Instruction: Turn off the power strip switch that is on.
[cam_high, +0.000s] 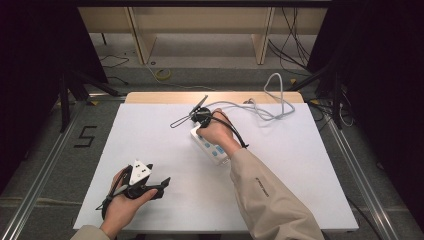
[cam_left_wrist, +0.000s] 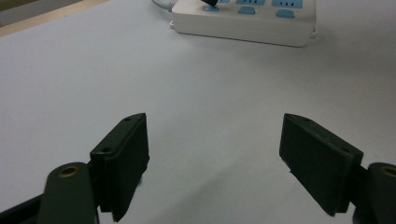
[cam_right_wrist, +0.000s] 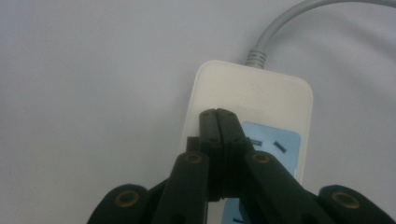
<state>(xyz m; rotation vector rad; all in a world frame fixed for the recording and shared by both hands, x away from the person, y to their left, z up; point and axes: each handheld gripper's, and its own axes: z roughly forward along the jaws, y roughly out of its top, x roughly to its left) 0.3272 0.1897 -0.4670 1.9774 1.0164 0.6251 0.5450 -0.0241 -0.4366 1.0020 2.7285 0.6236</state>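
Observation:
A white power strip (cam_high: 214, 149) with blue sockets lies near the middle of the white table (cam_high: 150, 140), and its grey cable (cam_high: 270, 109) runs off to the back right. My right gripper (cam_high: 200, 125) is shut, with its tips down on the strip's cable end. In the right gripper view the jaws (cam_right_wrist: 218, 114) are pressed together over the strip (cam_right_wrist: 254, 91), just ahead of a blue socket, with nothing between them. My left gripper (cam_high: 162, 186) rests open near the front left, empty, and faces the strip (cam_left_wrist: 243, 23) across bare table (cam_left_wrist: 215, 140).
The grey cable loops up and over the table's back edge. Behind the table stand wooden shelf legs with loose cables and a yellow coil (cam_high: 162, 75) on the floor. Metal rails run along both sides of the table. A "5" (cam_high: 86, 136) is marked on the floor at left.

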